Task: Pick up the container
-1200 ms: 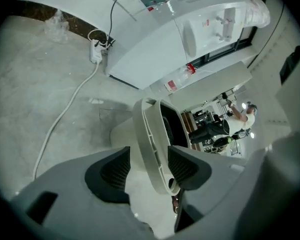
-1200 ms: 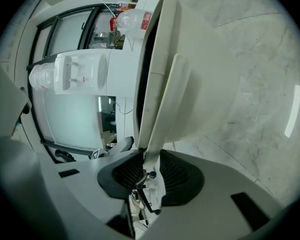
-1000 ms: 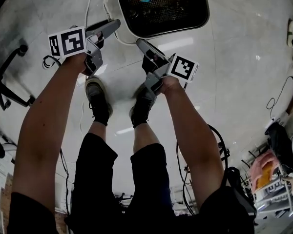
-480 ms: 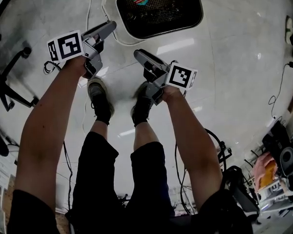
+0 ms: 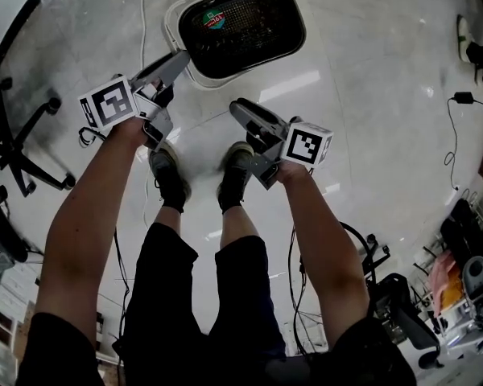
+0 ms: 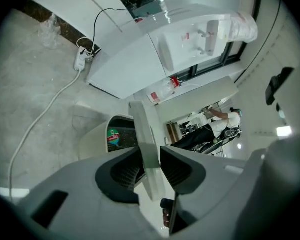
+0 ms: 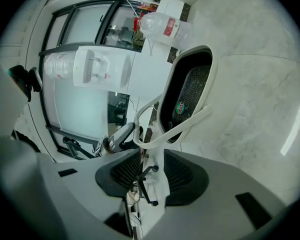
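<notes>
Glossy pale floor (image 5: 386,95) fills the head view, with a black chair base (image 5: 20,147) at the left edge. In the left gripper view a white cable (image 6: 45,114) trails to a power strip (image 6: 81,59) by the wall. Ahead of the person's shoes (image 5: 167,171) is the white container (image 5: 174,30), oval, dark and meshed inside, with a green and red label (image 5: 213,18) in it. Whether it rests on the floor or hangs just clear of it cannot be told.

The left claw (image 5: 177,57) meets the container's near left edge. Its jaws are opening, yet the flat white handle (image 6: 142,134) stands between the ribbed pads and both touch it. The right claw (image 5: 237,107) is just short of the near rim with its jaws wide. The curved handle runs toward their gap, but open space shows beside one pad. A white water dispenser (image 7: 97,66) stands in the background.
</notes>
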`<state>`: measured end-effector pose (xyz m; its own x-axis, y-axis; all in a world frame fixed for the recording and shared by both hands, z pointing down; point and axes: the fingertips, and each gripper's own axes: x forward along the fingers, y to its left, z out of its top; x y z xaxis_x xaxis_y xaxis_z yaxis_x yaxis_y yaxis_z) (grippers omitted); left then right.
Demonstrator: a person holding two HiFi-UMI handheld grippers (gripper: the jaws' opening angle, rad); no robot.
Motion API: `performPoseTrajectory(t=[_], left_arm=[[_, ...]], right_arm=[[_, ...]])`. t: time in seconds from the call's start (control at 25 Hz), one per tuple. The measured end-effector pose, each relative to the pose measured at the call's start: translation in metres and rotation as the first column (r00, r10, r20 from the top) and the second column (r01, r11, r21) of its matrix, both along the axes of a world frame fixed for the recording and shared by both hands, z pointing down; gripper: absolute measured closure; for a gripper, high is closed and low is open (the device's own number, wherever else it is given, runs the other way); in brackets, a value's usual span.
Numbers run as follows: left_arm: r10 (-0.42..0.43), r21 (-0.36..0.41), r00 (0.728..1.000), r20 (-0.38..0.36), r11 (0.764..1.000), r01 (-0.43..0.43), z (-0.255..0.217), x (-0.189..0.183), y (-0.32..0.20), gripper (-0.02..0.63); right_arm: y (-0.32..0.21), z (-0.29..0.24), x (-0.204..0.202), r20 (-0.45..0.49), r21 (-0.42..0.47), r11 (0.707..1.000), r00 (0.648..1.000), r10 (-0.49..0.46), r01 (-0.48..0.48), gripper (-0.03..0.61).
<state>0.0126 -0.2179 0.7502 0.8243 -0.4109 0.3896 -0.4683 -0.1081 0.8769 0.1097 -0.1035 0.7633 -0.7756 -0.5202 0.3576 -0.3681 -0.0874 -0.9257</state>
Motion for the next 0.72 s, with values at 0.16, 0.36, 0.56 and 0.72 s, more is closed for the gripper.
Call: performPoseTrajectory(t=[0.16,0.36,0.56,0.72], left_arm=[[0.023,0.047,0.998,-0.065,0.999,-0.02,-0.024,0.027,-0.011,0.476],[0.086,0.093,0.987,-0.136,0.993,-0.074,-0.054,0.077,-0.026,0.466],[0.144,0.124,0.974,-0.177,0.985,-0.123,-0.062,0.115,-0.035,0.463],[0.12,0.093,0.971,-0.207,0.99,-0.103,-0.066,0.133,-0.043,0.451]], right_arm=[[0.0,-0.016,0.019,-0.01,0.021,0.999,1.0,0.025,-0.025,0.451],[0.009,-0.03,0.034,-0.024,0.042,0.999,1.0,0.02,-0.019,0.451],[0.016,-0.037,0.055,-0.032,0.049,0.998,0.999,0.038,-0.036,0.451],[0.015,-0.041,0.066,-0.017,0.067,0.995,0.997,0.07,-0.069,0.451]])
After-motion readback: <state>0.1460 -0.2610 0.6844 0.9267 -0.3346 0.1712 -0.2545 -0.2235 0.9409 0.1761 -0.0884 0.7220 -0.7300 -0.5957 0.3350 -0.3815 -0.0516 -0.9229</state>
